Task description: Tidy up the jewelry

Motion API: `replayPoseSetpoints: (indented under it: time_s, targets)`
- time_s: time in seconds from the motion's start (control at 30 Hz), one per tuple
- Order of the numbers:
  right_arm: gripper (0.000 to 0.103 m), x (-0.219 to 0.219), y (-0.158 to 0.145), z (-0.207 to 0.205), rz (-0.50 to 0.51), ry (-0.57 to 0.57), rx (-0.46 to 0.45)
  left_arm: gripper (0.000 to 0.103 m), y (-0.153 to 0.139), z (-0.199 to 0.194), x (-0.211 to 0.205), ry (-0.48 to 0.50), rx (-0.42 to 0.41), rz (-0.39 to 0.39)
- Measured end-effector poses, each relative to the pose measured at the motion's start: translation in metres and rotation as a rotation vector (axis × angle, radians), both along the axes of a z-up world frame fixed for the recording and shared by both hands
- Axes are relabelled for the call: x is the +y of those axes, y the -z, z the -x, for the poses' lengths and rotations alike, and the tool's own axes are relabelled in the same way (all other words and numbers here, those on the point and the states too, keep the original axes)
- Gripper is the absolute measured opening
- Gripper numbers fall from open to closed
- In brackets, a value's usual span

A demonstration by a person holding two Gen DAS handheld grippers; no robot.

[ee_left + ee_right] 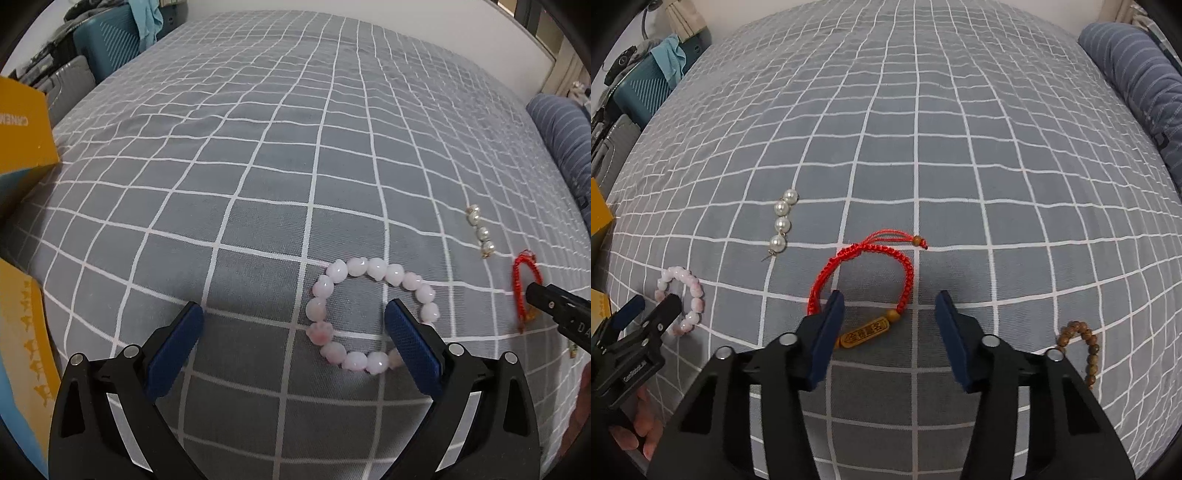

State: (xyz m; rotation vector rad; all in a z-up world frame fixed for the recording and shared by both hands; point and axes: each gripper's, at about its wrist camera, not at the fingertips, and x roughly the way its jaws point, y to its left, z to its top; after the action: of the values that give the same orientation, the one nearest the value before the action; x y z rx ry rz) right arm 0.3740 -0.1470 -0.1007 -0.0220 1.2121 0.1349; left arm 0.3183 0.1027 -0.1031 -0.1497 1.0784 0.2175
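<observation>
A pink bead bracelet (369, 314) lies on the grey checked bed cover (258, 166). My left gripper (293, 314) is open just above it, with its right finger (413, 347) over the ring. The bracelet also shows in the right wrist view (683, 299). A red braided cord bracelet (864, 273) with a wooden tag (864, 334) lies between the fingers of my open right gripper (890, 304). A short pearl strand (781, 225) lies beyond, and a brown wooden bead bracelet (1082, 347) to the right.
A yellow cardboard box (22, 129) stands at the left edge of the bed. A blue striped pillow (1137, 85) lies at the right. A teal suitcase (107, 40) with clothes stands beyond the bed's far left corner.
</observation>
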Motion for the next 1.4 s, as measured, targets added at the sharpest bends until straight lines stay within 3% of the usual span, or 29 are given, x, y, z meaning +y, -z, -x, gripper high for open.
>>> replayPoseSetpoints:
  time_s: [0.17,0.47,0.83,1.17,1.4]
  targets:
    - [0.030,0.003,0.002,-0.001,0.017,-0.005,0.000,0.082,0.001,-0.002,0.000,-0.004,0.002,-0.031]
    - [0.009,0.011,0.005,0.001,0.034,-0.015,-0.004,0.013,-0.003,0.001,-0.005,0.018,-0.008,0.003]
    - [0.007,0.004,-0.002,0.004,0.017,0.001,-0.010,0.011,-0.011,0.009,-0.008,0.029,-0.017,0.002]
    - [0.007,0.003,-0.021,0.012,-0.010,-0.003,-0.047,0.011,-0.030,0.016,-0.011,0.043,-0.026,0.083]
    - [0.007,0.004,-0.033,0.020,-0.020,-0.009,-0.070,0.011,-0.049,0.028,-0.016,0.055,-0.061,0.086]
